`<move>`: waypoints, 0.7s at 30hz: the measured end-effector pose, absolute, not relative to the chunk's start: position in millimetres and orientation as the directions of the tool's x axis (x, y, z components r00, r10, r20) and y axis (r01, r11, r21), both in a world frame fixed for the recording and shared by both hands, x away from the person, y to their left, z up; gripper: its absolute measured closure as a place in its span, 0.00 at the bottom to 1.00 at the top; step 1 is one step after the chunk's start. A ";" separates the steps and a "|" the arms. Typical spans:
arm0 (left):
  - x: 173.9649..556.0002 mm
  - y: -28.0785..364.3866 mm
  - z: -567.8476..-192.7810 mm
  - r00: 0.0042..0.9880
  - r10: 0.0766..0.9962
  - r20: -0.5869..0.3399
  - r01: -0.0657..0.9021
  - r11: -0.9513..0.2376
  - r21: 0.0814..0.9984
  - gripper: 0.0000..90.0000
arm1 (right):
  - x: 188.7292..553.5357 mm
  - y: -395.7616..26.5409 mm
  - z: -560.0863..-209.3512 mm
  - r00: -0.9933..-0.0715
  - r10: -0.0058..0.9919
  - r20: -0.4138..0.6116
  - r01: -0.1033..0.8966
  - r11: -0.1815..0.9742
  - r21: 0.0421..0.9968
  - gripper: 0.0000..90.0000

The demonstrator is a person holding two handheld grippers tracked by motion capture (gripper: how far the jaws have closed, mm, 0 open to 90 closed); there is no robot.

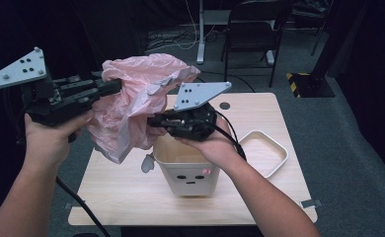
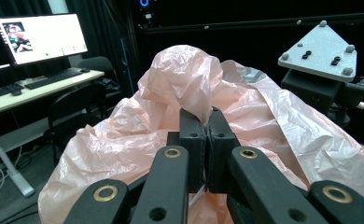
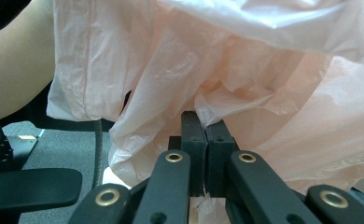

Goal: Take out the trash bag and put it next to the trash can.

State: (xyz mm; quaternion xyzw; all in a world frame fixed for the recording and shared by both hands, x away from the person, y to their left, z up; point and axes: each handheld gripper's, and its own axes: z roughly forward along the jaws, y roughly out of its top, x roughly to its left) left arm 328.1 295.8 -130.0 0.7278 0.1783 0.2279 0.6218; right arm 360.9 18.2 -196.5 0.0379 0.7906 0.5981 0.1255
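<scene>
Left gripper [image 2: 203, 122]: my jaws clamp the pink bag's [image 1: 126, 106] edge.
Right gripper [image 3: 204, 122]: clamped on another bag edge.
Below: white bin [image 1: 188, 170], rim open.

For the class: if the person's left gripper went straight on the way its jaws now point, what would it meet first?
The left gripper is shut on the thin crumpled pink plastic bag, so more of that film comes first. Behind it, probably the right gripper, though depth is unclear.
</scene>
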 end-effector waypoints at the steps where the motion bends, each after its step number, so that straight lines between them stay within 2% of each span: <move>1: 327.2 296.9 -129.3 0.832 0.543 0.112 -0.026 -0.164 0.986 0.98 | 361.1 19.5 -196.0 -0.966 0.210 -0.153 -0.091 0.282 0.955 0.99; 21: 332.1 310.3 -139.2 0.812 0.577 0.087 0.004 -0.155 0.988 0.98 | 369.3 35.4 -204.8 -0.971 0.196 -0.138 -0.070 0.317 0.946 0.97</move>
